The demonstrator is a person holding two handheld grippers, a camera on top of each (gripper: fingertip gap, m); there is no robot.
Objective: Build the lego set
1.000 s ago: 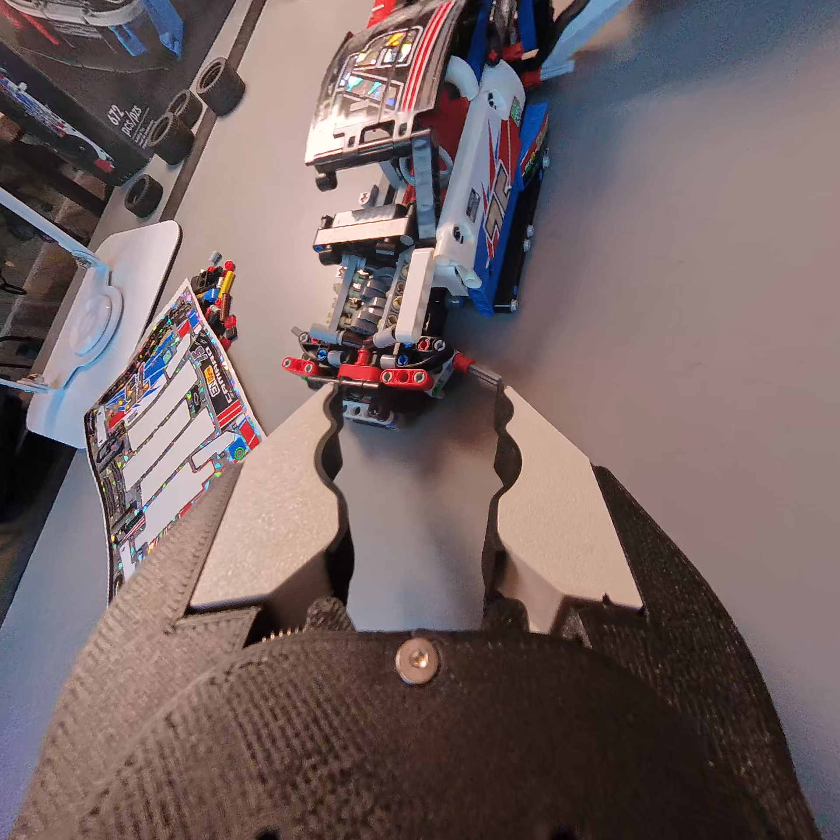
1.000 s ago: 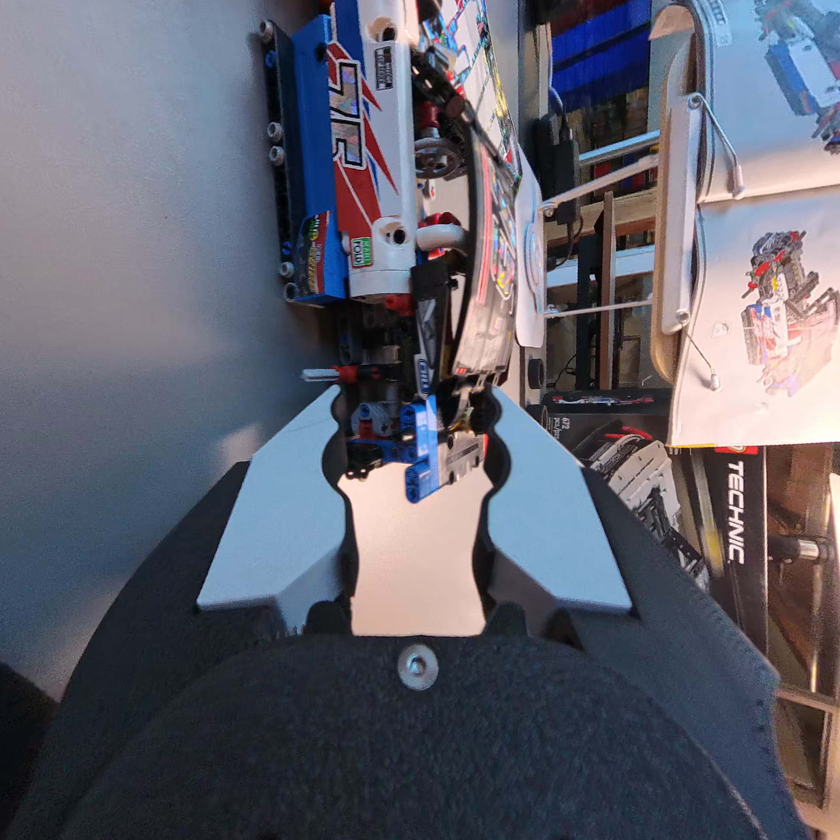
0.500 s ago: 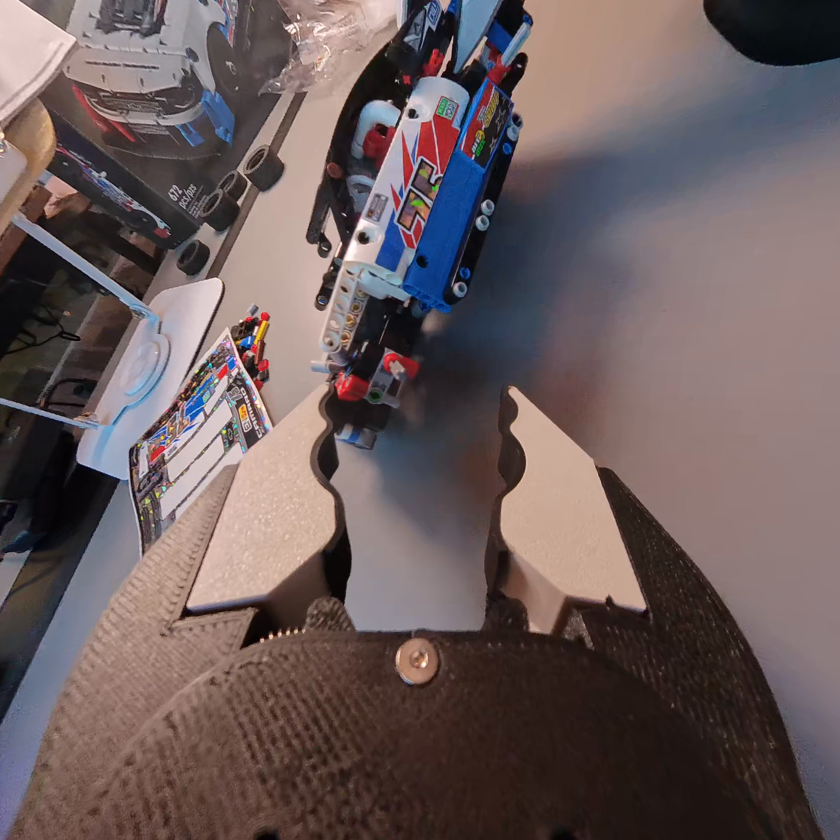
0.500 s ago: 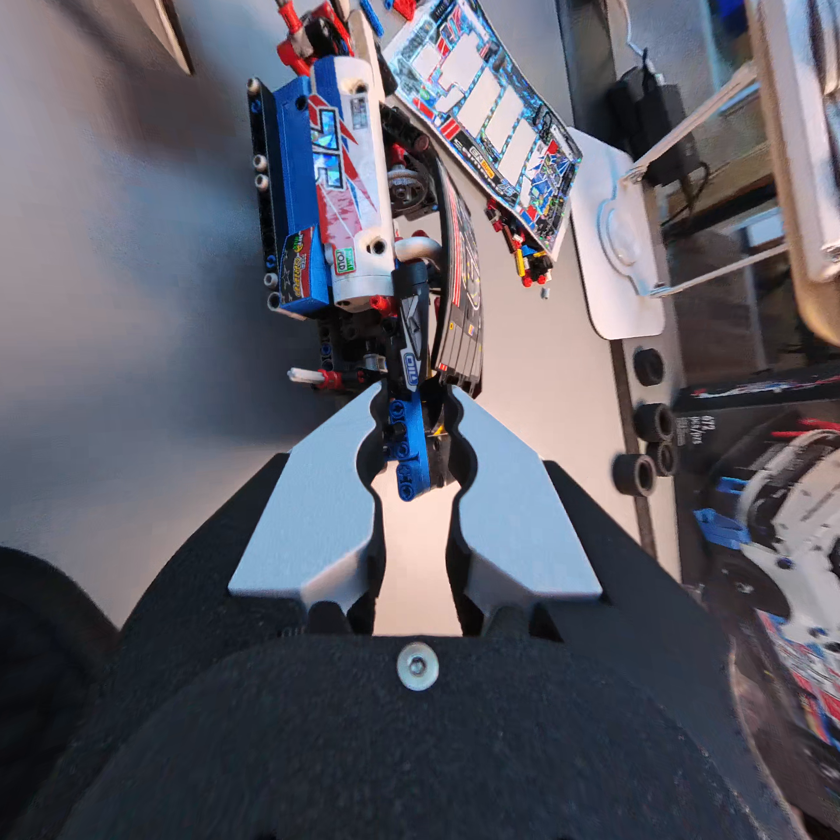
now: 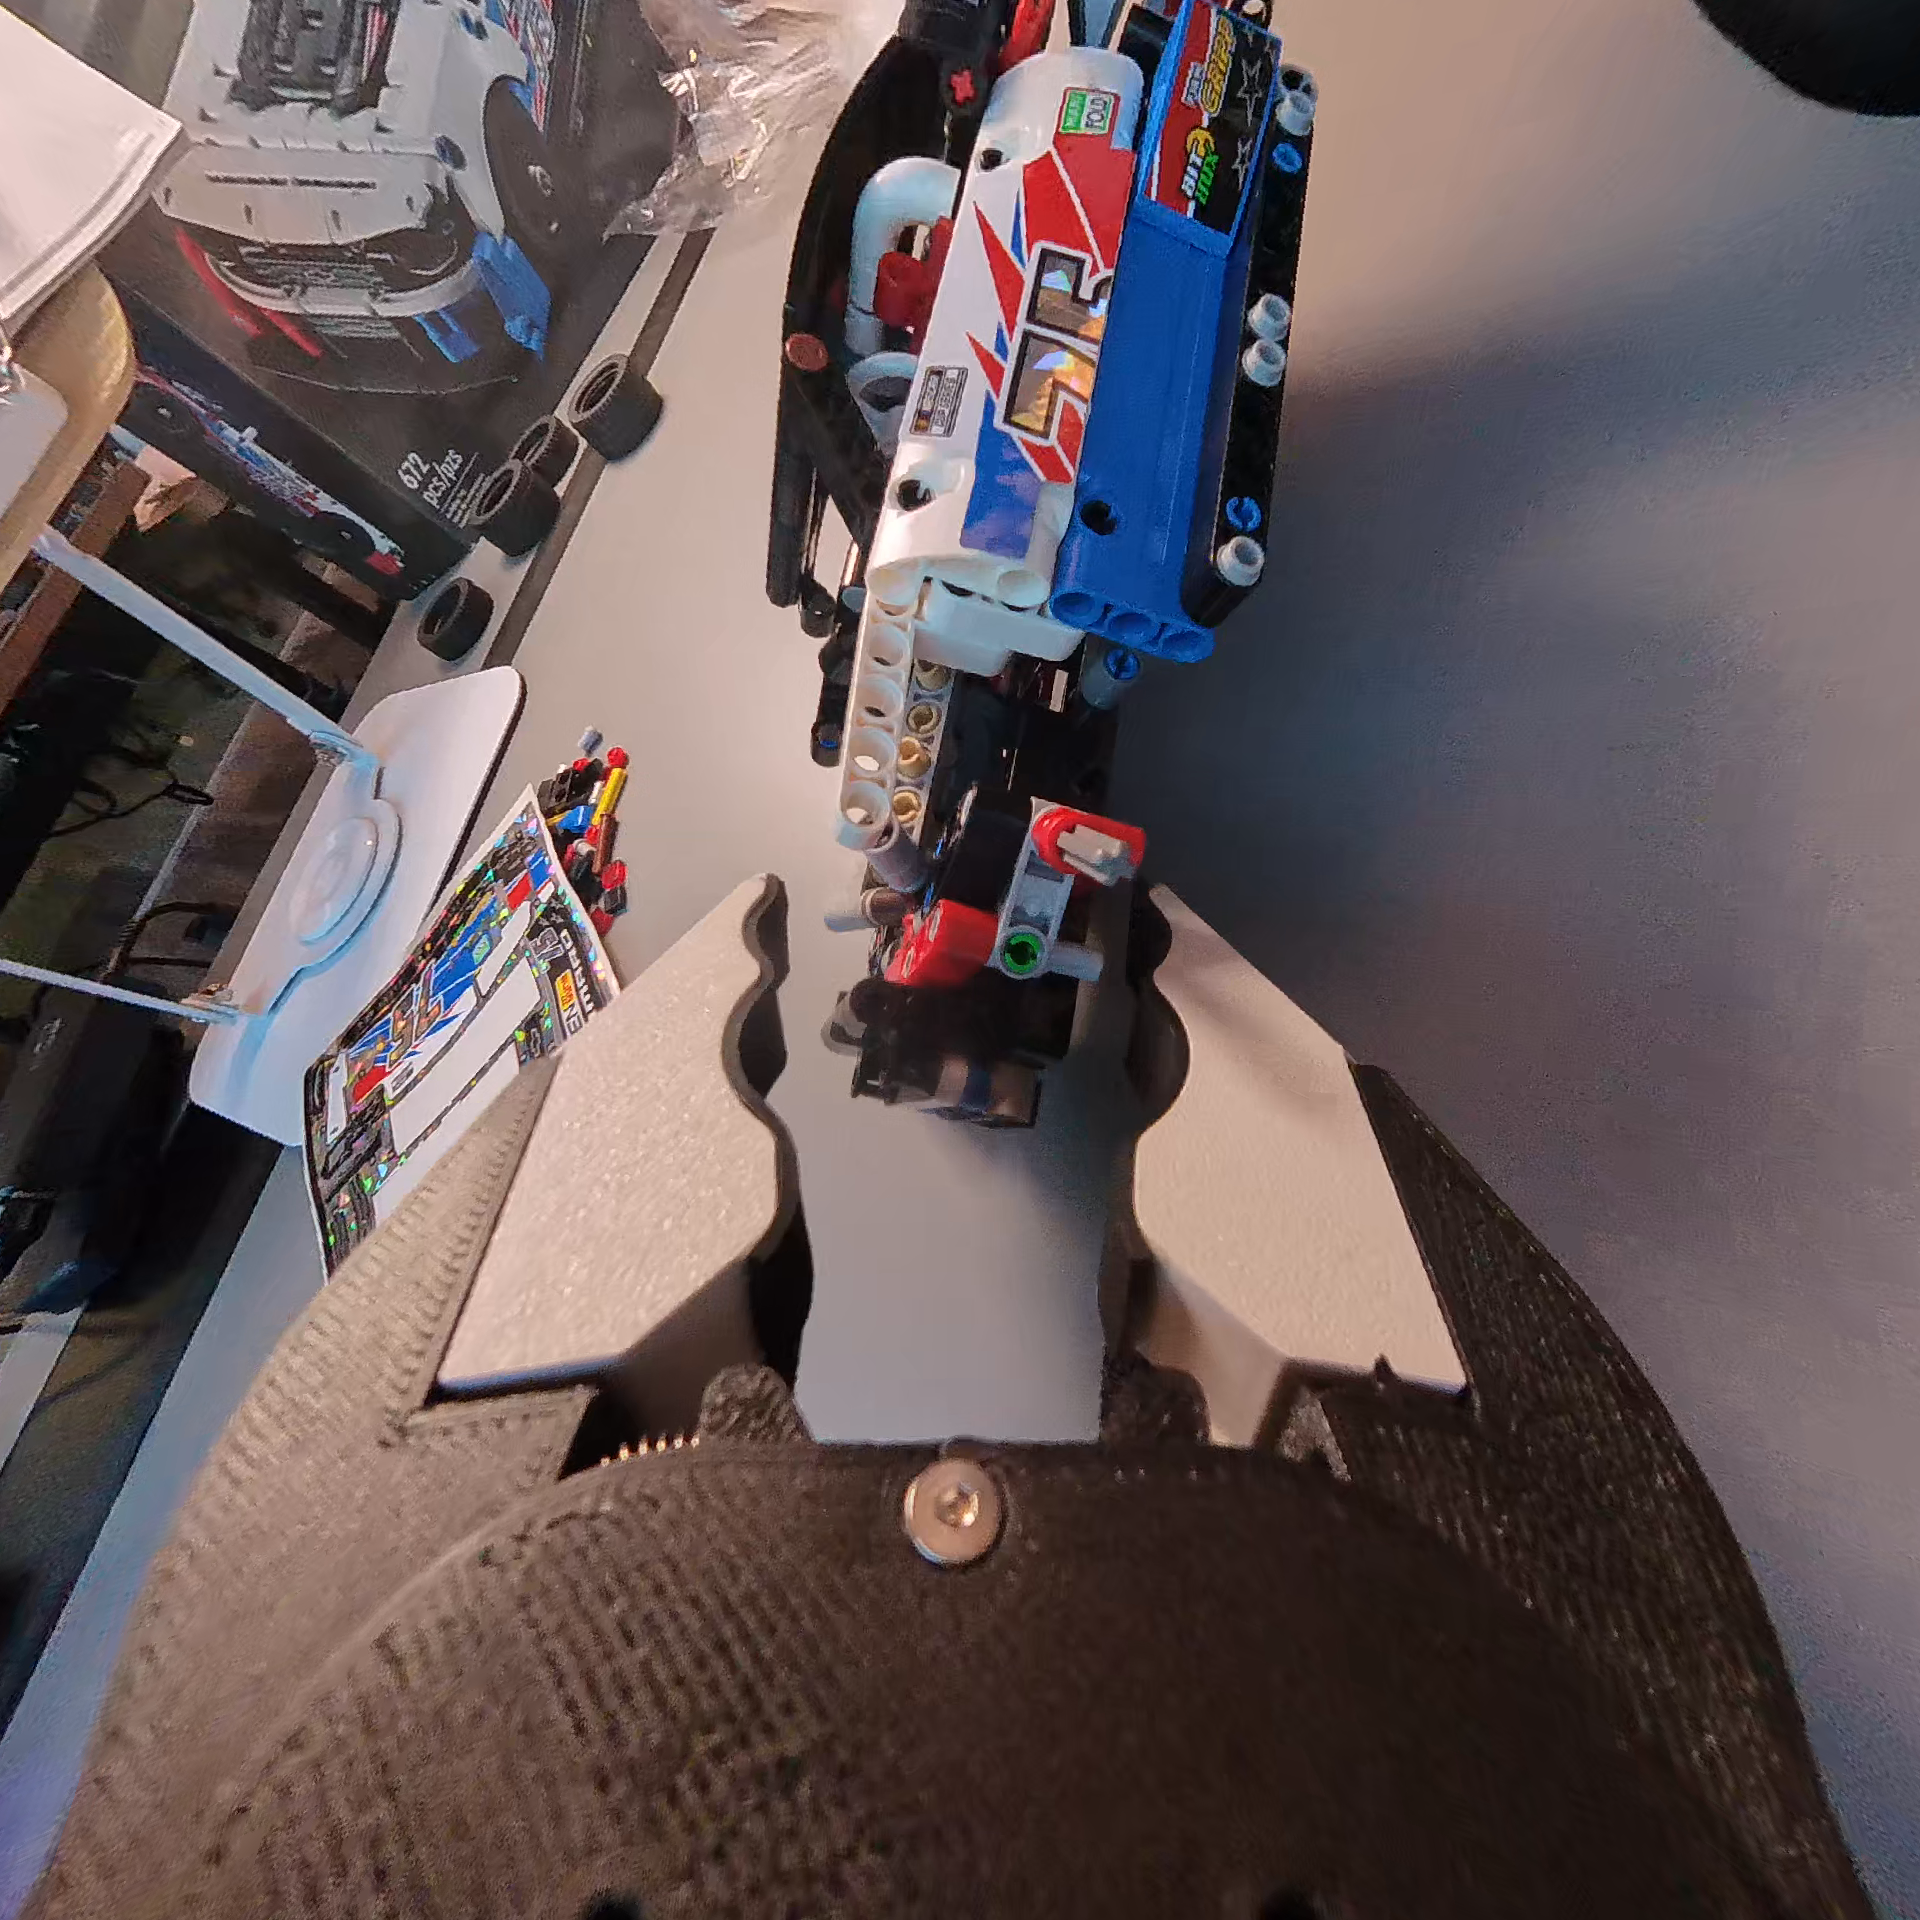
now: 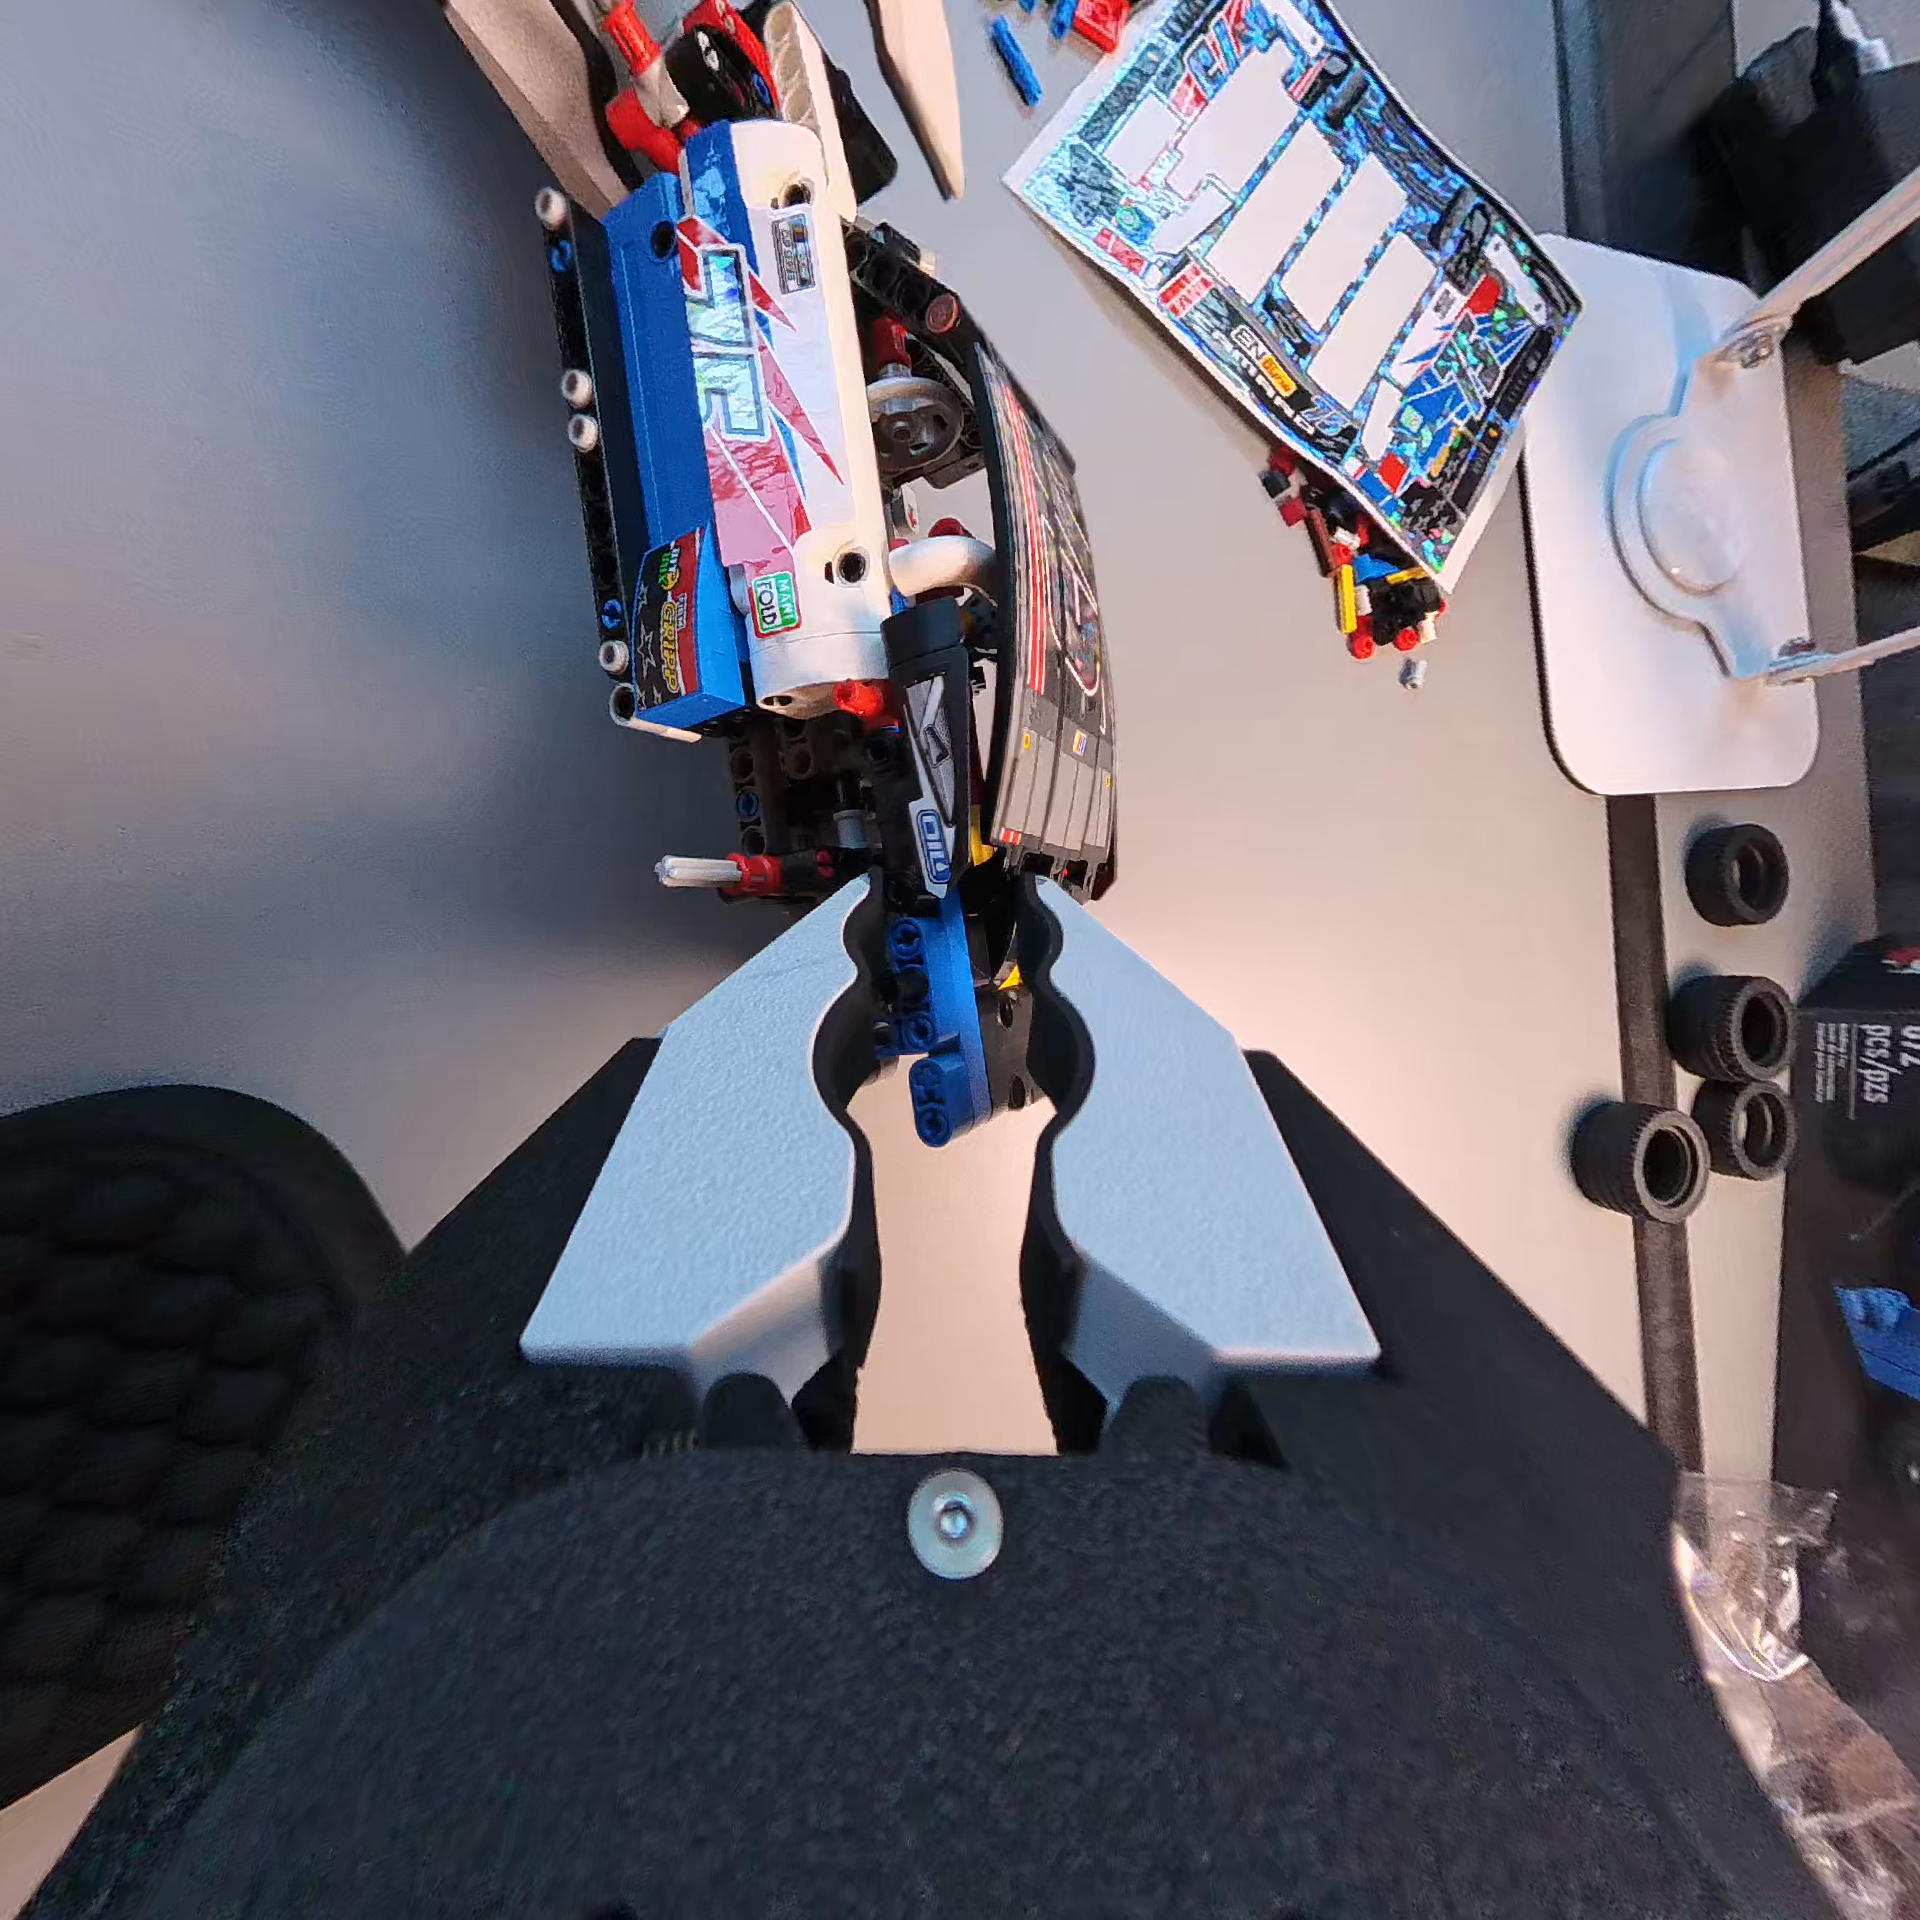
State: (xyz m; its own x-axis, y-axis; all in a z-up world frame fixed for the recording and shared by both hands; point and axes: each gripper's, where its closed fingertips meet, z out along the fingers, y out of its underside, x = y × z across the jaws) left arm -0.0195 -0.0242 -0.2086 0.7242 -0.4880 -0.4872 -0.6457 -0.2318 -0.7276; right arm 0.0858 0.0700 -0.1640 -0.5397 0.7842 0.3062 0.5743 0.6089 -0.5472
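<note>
Right gripper [image 6: 948, 997] clamps the lego car [image 6: 769, 447] (left gripper [image 5: 951, 987] spread)

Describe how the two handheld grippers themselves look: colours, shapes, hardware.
Both match. The left gripper has pale grey, flat-faced fingers with wavy, dark-lined inner edges, on a black textured housing with a silver screw. The right gripper looks the same, its fingers slightly bluish. No cables or sleeves show.
</note>
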